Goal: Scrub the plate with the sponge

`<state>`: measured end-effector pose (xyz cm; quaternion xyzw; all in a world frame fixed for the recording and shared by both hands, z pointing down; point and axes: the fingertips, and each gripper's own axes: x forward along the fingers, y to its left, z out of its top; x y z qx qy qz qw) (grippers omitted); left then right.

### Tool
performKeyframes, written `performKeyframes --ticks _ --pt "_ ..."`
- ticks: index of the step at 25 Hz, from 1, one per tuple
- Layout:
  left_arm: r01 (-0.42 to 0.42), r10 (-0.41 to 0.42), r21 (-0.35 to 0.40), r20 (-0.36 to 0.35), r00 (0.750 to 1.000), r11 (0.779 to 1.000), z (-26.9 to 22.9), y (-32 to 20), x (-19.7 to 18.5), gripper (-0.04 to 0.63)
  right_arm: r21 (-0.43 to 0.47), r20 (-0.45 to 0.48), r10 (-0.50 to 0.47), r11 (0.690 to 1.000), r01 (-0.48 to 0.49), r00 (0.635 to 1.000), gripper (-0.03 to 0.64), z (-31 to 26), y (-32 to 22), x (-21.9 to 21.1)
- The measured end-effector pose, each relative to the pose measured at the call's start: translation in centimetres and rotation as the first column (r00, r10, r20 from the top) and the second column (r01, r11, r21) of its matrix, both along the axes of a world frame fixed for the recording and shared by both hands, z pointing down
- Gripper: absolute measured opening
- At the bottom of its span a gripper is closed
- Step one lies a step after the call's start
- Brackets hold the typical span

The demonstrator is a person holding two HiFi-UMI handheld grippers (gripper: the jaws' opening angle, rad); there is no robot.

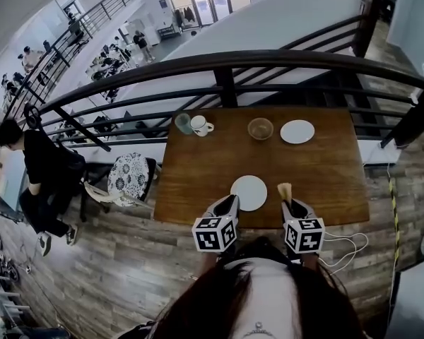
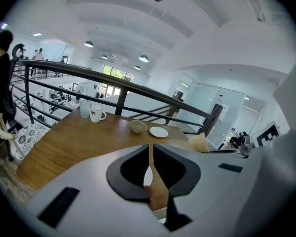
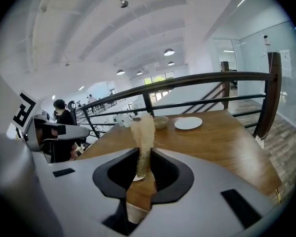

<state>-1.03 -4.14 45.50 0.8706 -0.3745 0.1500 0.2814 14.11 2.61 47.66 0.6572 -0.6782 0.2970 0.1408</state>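
Note:
A white plate (image 1: 251, 193) lies flat on the wooden table (image 1: 198, 168), close to its front edge. My left gripper (image 1: 232, 201) reaches the plate's left rim. In the left gripper view, the left gripper (image 2: 150, 149) has its jaws almost together, with a sliver of the plate (image 2: 147, 176) showing through the slit. Whether the pads touch the rim is not visible. My right gripper (image 1: 286, 202) is just right of the plate, shut on a beige fibrous sponge (image 1: 285, 189). The sponge (image 3: 143, 132) stands upright out of the right gripper (image 3: 144, 154).
At the table's far side stand a glass (image 1: 183, 123), a white mug (image 1: 200, 126), a brown bowl (image 1: 260, 128) and a second white plate (image 1: 297, 131). A dark railing (image 1: 226, 62) runs behind the table. A patterned chair (image 1: 129, 177) is at the left, where a person sits.

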Motion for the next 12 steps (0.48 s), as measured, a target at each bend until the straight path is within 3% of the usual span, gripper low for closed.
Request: performKeyframes --ticks 12 --pt "-0.007 0.007 0.006 -0.004 1.000 1.000 0.1 -1.3 2.4 0.038 0.002 -0.025 -0.015 1.000 0.015 1.000 0.089 0.3 -0.9 1.7"
